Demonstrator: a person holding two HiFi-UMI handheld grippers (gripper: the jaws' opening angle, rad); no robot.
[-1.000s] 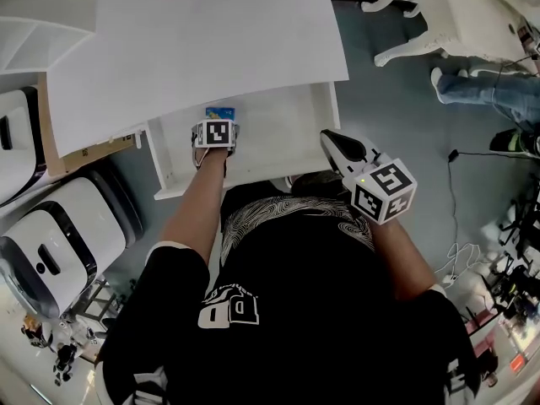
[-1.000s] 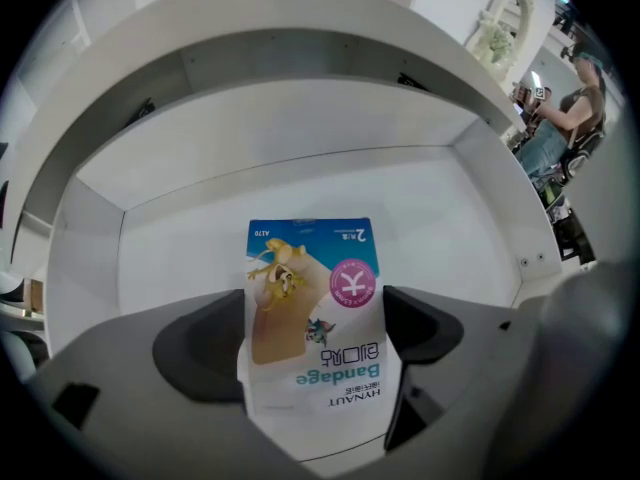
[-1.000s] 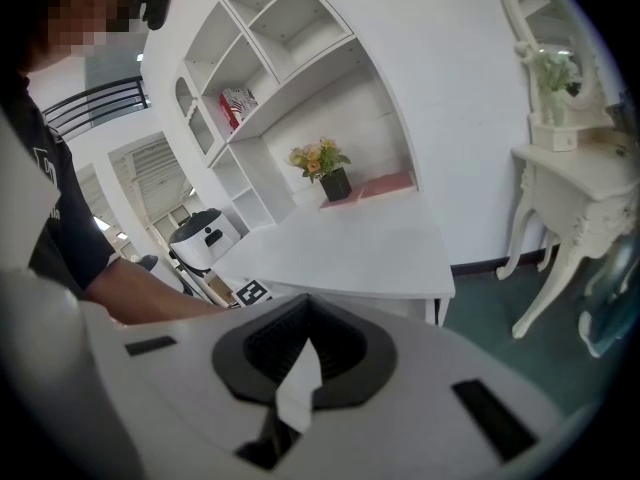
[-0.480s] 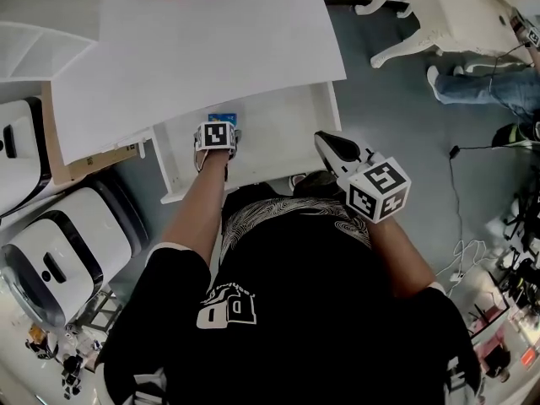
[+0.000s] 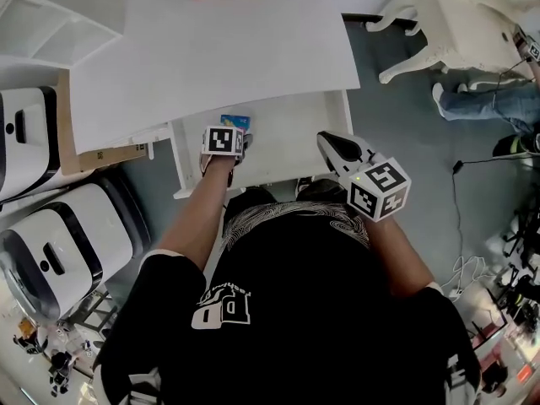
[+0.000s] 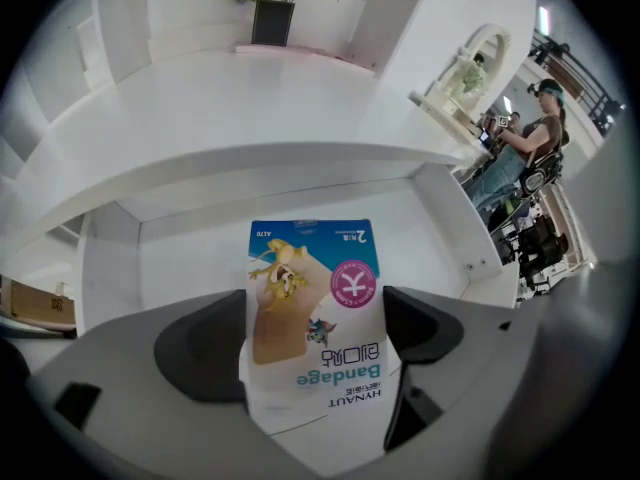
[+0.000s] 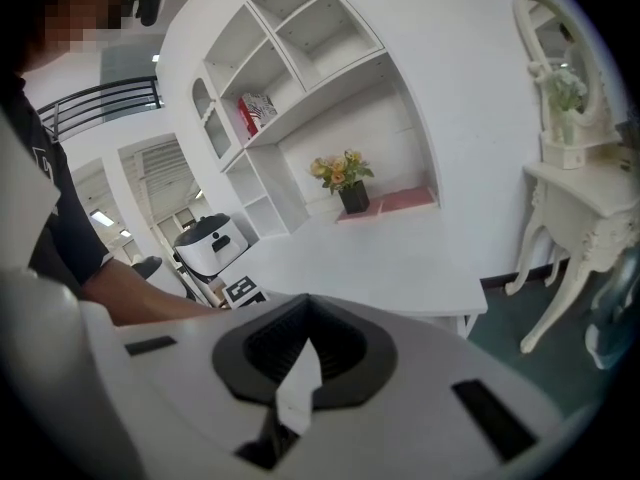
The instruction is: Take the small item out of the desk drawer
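Left gripper [image 6: 316, 340] clamps bandage packet [image 6: 314, 303] in drawer [image 6: 170, 268]; desktop [image 6: 250, 108] overhangs above.

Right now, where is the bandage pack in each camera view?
Head view: the bandage pack lies in the open drawer, just beyond the left gripper.
Left gripper view: the pack fills the centre, between the jaws.
Right gripper view: not in it.
Shared landmark: the white desk top.
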